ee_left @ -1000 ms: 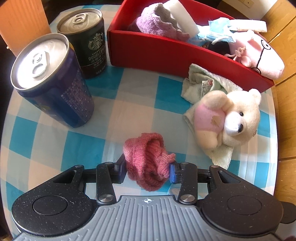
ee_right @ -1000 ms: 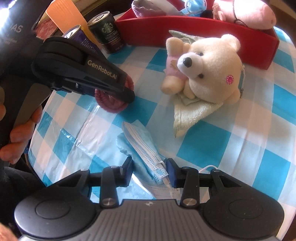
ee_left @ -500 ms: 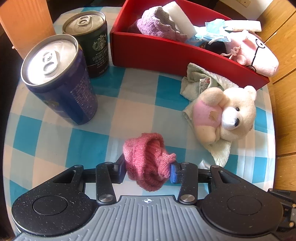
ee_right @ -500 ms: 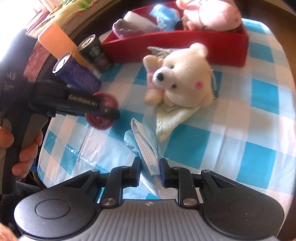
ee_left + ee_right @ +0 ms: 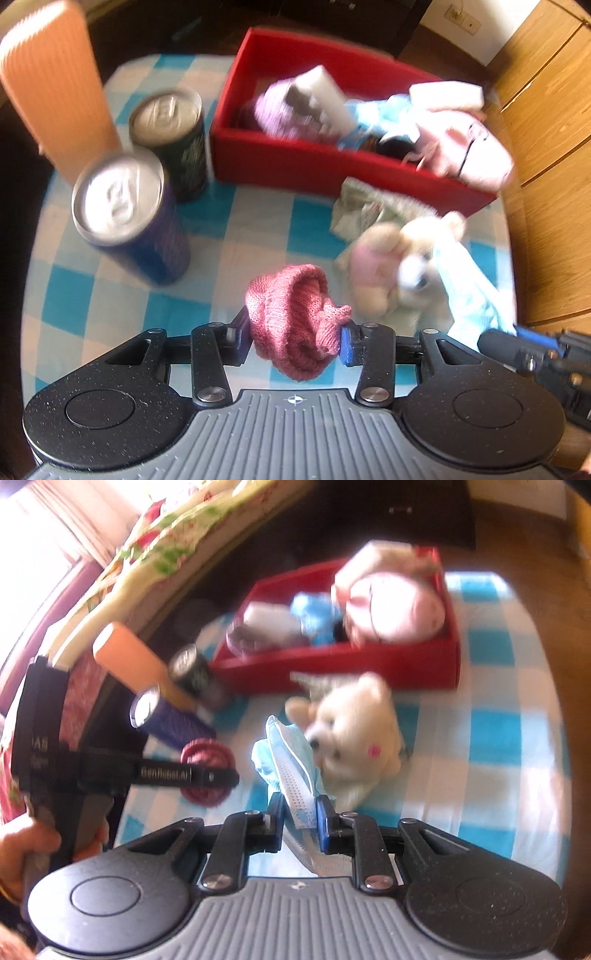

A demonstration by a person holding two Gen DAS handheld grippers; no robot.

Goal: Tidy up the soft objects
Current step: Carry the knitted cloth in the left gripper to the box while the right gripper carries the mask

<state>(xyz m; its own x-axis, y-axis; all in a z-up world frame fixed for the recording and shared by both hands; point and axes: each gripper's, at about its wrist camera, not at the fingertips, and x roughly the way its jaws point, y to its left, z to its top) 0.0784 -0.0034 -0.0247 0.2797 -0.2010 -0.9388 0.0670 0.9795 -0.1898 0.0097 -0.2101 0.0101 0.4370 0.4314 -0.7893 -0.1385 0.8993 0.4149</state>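
My left gripper is shut on a pink knitted hat, held above the checked tablecloth. The same hat shows beside the left gripper in the right wrist view. My right gripper is shut on a blue face mask, lifted off the cloth; the mask hangs at the right in the left wrist view. A white teddy bear lies on a pale towel in front of the red box, which holds several soft items.
Two drink cans stand left of the box, with an orange ribbed object behind them. A pink plush fills the box's right end. A wooden surface borders the cloth on the right. A hand grips the left tool.
Both grippers have risen with their loads. The right jaws closed on the mask and lifted it off the cloth. The hat stays clamped in the left gripper.
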